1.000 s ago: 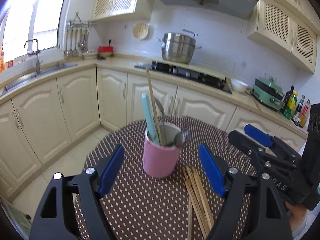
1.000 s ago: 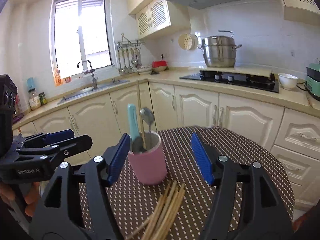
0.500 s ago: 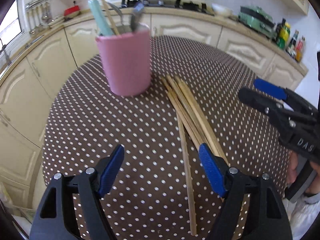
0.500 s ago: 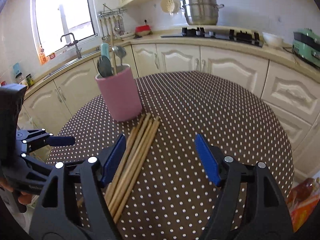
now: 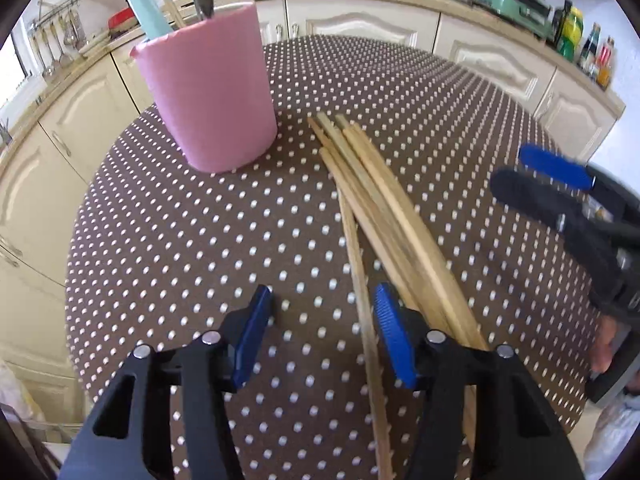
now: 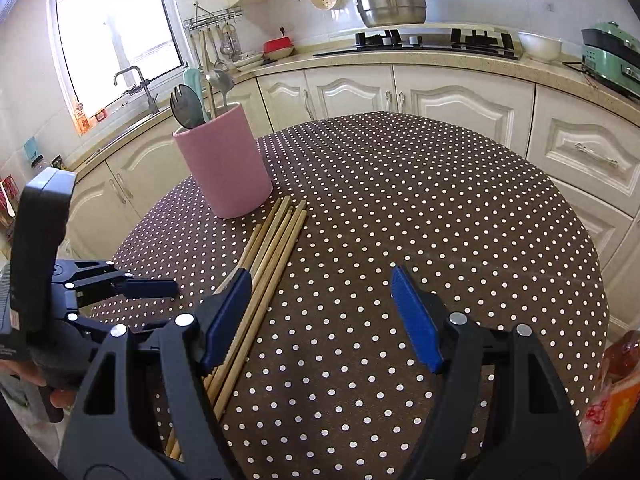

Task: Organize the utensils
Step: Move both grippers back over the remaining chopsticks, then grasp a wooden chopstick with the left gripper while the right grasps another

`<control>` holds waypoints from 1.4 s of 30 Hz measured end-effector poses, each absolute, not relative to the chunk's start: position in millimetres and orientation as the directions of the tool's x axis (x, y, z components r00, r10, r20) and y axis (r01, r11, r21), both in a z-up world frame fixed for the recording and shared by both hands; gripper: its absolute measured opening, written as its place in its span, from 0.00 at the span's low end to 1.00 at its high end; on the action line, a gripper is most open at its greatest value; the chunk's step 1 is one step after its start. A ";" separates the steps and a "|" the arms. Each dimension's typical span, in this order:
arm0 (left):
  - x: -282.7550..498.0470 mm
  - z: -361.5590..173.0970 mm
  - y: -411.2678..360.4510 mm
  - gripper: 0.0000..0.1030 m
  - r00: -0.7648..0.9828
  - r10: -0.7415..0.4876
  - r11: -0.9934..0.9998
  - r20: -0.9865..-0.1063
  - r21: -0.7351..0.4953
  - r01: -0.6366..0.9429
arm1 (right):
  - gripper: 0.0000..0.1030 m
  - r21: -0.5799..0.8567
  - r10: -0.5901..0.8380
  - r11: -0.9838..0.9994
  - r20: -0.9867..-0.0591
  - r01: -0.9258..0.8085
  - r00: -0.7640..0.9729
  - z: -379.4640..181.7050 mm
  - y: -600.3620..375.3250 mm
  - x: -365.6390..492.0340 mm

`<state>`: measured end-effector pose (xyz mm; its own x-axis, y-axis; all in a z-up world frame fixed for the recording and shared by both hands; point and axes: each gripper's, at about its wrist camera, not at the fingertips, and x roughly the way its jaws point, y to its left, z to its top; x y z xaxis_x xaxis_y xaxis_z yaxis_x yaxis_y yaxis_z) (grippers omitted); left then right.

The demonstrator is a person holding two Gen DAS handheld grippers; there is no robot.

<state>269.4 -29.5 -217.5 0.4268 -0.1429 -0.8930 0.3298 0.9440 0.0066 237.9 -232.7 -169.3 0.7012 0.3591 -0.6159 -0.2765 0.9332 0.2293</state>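
Table (image 6: pixel 440 184): I see a round top under a dotted brown cloth; everything I work with sits on its near-left part.
Cup (image 5: pixel 208 92): the only container here, pink, upright, just beside the far tips of the chopsticks but apart from them. It holds a teal handle, a dark spork, metal spoons and one wooden stick; I judge there is room for more.
Chopsticks (image 5: pixel 384 208): the loose bundle lies flat on the cloth, fanned a little, one stick splayed off to the left of the rest.
Left claw (image 5: pixel 320 328): its jaws have just been closing and now stand about half open. The splayed stick runs between them close to the right pad; I see no pad pressing on it, so it grips nothing yet. The rest of the bundle passes under the right jaw.
Right claw (image 6: pixel 320 312): wide open, empty, low over the cloth, its left pad over the bundle.
Risk, partial grab: I judge the left claw may catch only the stray stick, or pinch it against the cloth and drag the fabric.
Risk, scatter: a skewed grip near the ends could roll the bundle toward the edge.
Risk, cup: sticks swung in carelessly could tip it.
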 end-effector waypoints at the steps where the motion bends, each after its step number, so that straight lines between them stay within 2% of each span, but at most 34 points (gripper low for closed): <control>1: 272.8 -217.8 -30.9 0.47 0.433 -0.132 0.947 -0.892 0.016 0.321 | 0.69 0.233 0.361 0.932 -0.618 -0.276 0.698 -169.7 -233.1 239.3; 5: 291.8 -218.8 -43.1 0.41 0.452 -0.103 0.954 -0.886 0.040 0.296 | 0.69 0.233 0.360 0.933 -0.644 -0.275 0.676 -174.2 -230.4 244.9; 9: 305.7 -218.0 -47.2 0.07 0.464 -0.112 0.967 -0.879 0.012 0.256 | 0.69 0.201 0.338 0.939 -0.688 -0.279 0.643 -179.2 -221.5 252.1; 20: 273.1 -217.3 -10.7 0.06 0.516 -0.103 0.994 -0.850 -0.078 0.070 | 0.69 0.062 0.231 0.955 -0.768 -0.289 0.598 -191.6 -188.9 261.8; 24: 269.2 -218.2 8.7 0.06 0.532 -0.055 0.996 -0.845 -0.081 -0.026 | 0.69 0.024 0.191 0.962 -0.772 -0.273 0.606 -192.6 -185.0 262.5; 27: 273.6 -218.2 17.0 0.06 0.525 -0.081 0.990 -0.847 -0.128 -0.053 | 0.69 0.021 0.191 0.960 -0.780 -0.281 0.596 -193.7 -180.4 266.4; 35: 288.8 -220.3 37.5 0.07 0.482 -0.107 0.990 -0.870 -0.139 -0.031 | 0.69 -0.020 0.168 0.943 -0.832 -0.331 0.529 -198.4 -166.9 283.3; 39: 315.1 -217.9 34.3 0.12 0.398 -0.140 0.989 -0.907 -0.144 0.021 | 0.67 -0.008 0.172 0.920 -0.890 -0.393 0.422 -194.4 -162.7 306.8; 41: 327.5 -216.7 29.9 0.13 0.360 -0.132 0.991 -0.923 -0.123 0.048 | 0.61 -0.005 0.165 0.908 -0.915 -0.419 0.369 -191.9 -161.4 319.0; 42: 334.5 -216.2 24.7 0.13 0.350 -0.121 0.992 -0.929 -0.104 0.066 | 0.55 -0.003 0.160 0.903 -0.926 -0.430 0.341 -190.4 -161.0 324.9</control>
<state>334.5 24.7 -216.2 0.3499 -0.1210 -0.9289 0.0661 0.9923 -0.1044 324.9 -161.0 -190.4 0.3415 0.1597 -0.9262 -0.4300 0.9028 -0.0029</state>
